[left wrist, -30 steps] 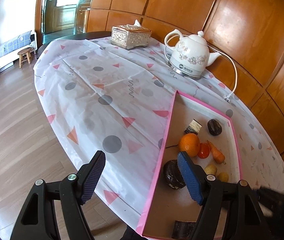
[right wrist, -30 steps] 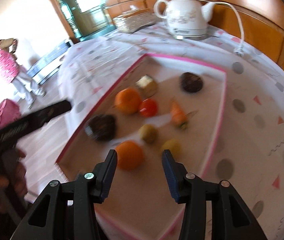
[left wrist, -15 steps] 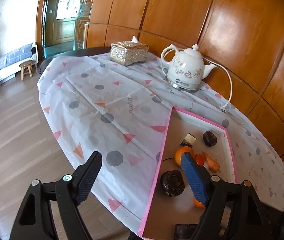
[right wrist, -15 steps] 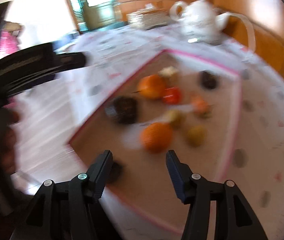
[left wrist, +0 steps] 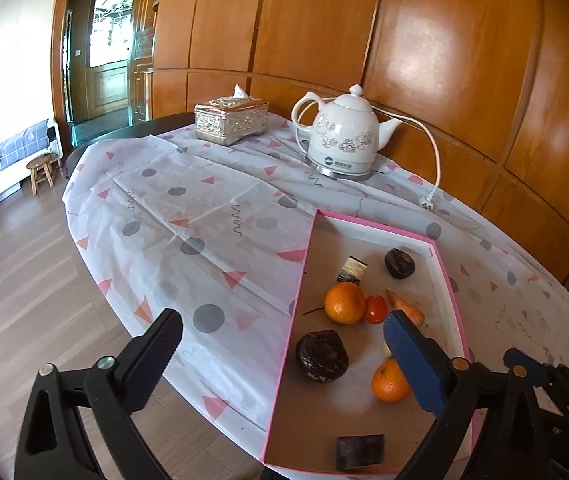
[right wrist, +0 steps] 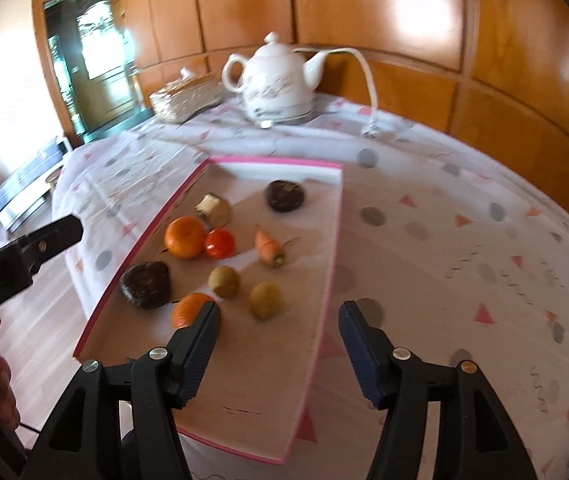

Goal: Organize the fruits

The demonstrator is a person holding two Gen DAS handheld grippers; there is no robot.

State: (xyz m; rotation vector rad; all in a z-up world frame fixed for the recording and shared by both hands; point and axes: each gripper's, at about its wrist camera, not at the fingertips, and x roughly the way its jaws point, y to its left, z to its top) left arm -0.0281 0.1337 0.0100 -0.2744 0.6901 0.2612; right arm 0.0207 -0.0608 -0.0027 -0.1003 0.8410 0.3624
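The left gripper (left wrist: 280, 344) hung with its jaws spread wide and nothing between them, one finger over the patterned cloth, the other over the pink-rimmed tray (left wrist: 442, 268). The right gripper (right wrist: 278, 336) was likewise wide and empty, held above the tray's near end, its left finger covering part of the nearer orange (right wrist: 188, 309).

All the fruit lay loose inside the tray, in no clear order. Toward the middle the farther orange (right wrist: 184, 237) touched a small tomato (right wrist: 219, 243), with a carrot (right wrist: 269, 246) just beside them. Nearer the right gripper sat two greenish-brown fruits (right wrist: 224, 281), probably kiwis, close together but apart. A dark lumpy piece (right wrist: 146, 283) lay by the tray's left wall and a second dark one (right wrist: 284, 196) near its far end, beside a pale cut block (right wrist: 214, 210).

Judged from this, the pictures fitted both a scatter awaiting grouping and a gathering into the tray already made; nothing settled which.

The right wrist view was blurred, so what the dark lumps and the block were could not be made out. A dark block (left wrist: 359, 452) at the tray's near edge showed only in the left view. A kettle (left wrist: 342, 138) and a tissue box (left wrist: 230, 120) stood well apart on the worktop.
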